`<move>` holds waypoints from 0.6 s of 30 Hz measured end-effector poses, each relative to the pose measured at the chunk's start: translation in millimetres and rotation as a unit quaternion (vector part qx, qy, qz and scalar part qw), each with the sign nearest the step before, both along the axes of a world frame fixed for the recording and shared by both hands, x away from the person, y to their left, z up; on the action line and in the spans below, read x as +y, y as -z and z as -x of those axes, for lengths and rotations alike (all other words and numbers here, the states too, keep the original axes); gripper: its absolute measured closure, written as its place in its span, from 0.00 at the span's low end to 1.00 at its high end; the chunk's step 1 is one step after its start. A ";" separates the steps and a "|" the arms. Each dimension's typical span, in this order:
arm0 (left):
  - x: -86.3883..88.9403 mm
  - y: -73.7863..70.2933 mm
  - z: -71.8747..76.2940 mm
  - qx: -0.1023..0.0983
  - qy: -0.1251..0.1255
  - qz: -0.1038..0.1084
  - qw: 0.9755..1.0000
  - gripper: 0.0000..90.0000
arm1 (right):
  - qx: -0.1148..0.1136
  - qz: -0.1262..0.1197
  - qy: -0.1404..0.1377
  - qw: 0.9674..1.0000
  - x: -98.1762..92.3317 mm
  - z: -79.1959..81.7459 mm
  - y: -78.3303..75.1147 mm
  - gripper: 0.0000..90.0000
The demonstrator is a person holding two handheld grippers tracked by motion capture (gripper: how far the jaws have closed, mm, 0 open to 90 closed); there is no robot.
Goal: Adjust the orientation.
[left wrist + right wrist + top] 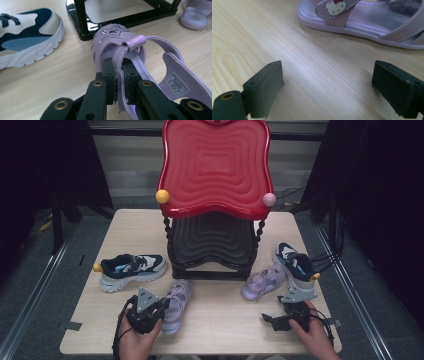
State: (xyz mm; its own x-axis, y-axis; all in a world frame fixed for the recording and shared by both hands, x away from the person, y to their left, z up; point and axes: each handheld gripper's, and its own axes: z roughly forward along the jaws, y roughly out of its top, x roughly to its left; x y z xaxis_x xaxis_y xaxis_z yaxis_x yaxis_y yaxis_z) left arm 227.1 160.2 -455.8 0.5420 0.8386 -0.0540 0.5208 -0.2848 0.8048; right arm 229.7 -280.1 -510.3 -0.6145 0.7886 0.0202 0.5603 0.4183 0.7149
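A lilac sandal (178, 304) with a glitter star lies on the table in front of the rack, left of centre. My left gripper (161, 309) is shut on the sandal (117, 37): in the left gripper view its two black pads (108, 72) pinch the side strap between them. The matching sandal (261, 283) lies right of centre. My right gripper (270, 320) hovers low over the bare wood near the front right edge. Its jaws (327, 82) stand wide open with nothing between them, just short of that cat-face sandal (362, 22).
A two-tier rack stands mid-table, with a red wavy top tray (215, 165) and a black lower frame (210, 270) (82, 22). One navy-and-white sneaker (131, 270) (25, 37) sits left of it and another (296, 265) at the right. The wooden table (220, 320) ends close behind both hands.
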 end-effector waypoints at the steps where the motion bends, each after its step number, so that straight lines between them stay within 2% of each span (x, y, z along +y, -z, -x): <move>1: 0.1 -1.8 0.0 -0.003 -0.001 0.004 1.000 0.92 | 0.000 0.000 0.000 1.000 0.0 0.0 0.0 0.11; 12: 2.4 -14.2 -1.4 -0.010 -0.002 0.018 1.000 0.92 | 0.000 0.000 0.000 1.000 0.0 0.0 0.0 0.11; 18: 2.5 -20.0 -0.5 -0.009 0.006 0.021 1.000 0.92 | 0.000 0.000 0.000 1.000 0.0 0.0 0.0 0.11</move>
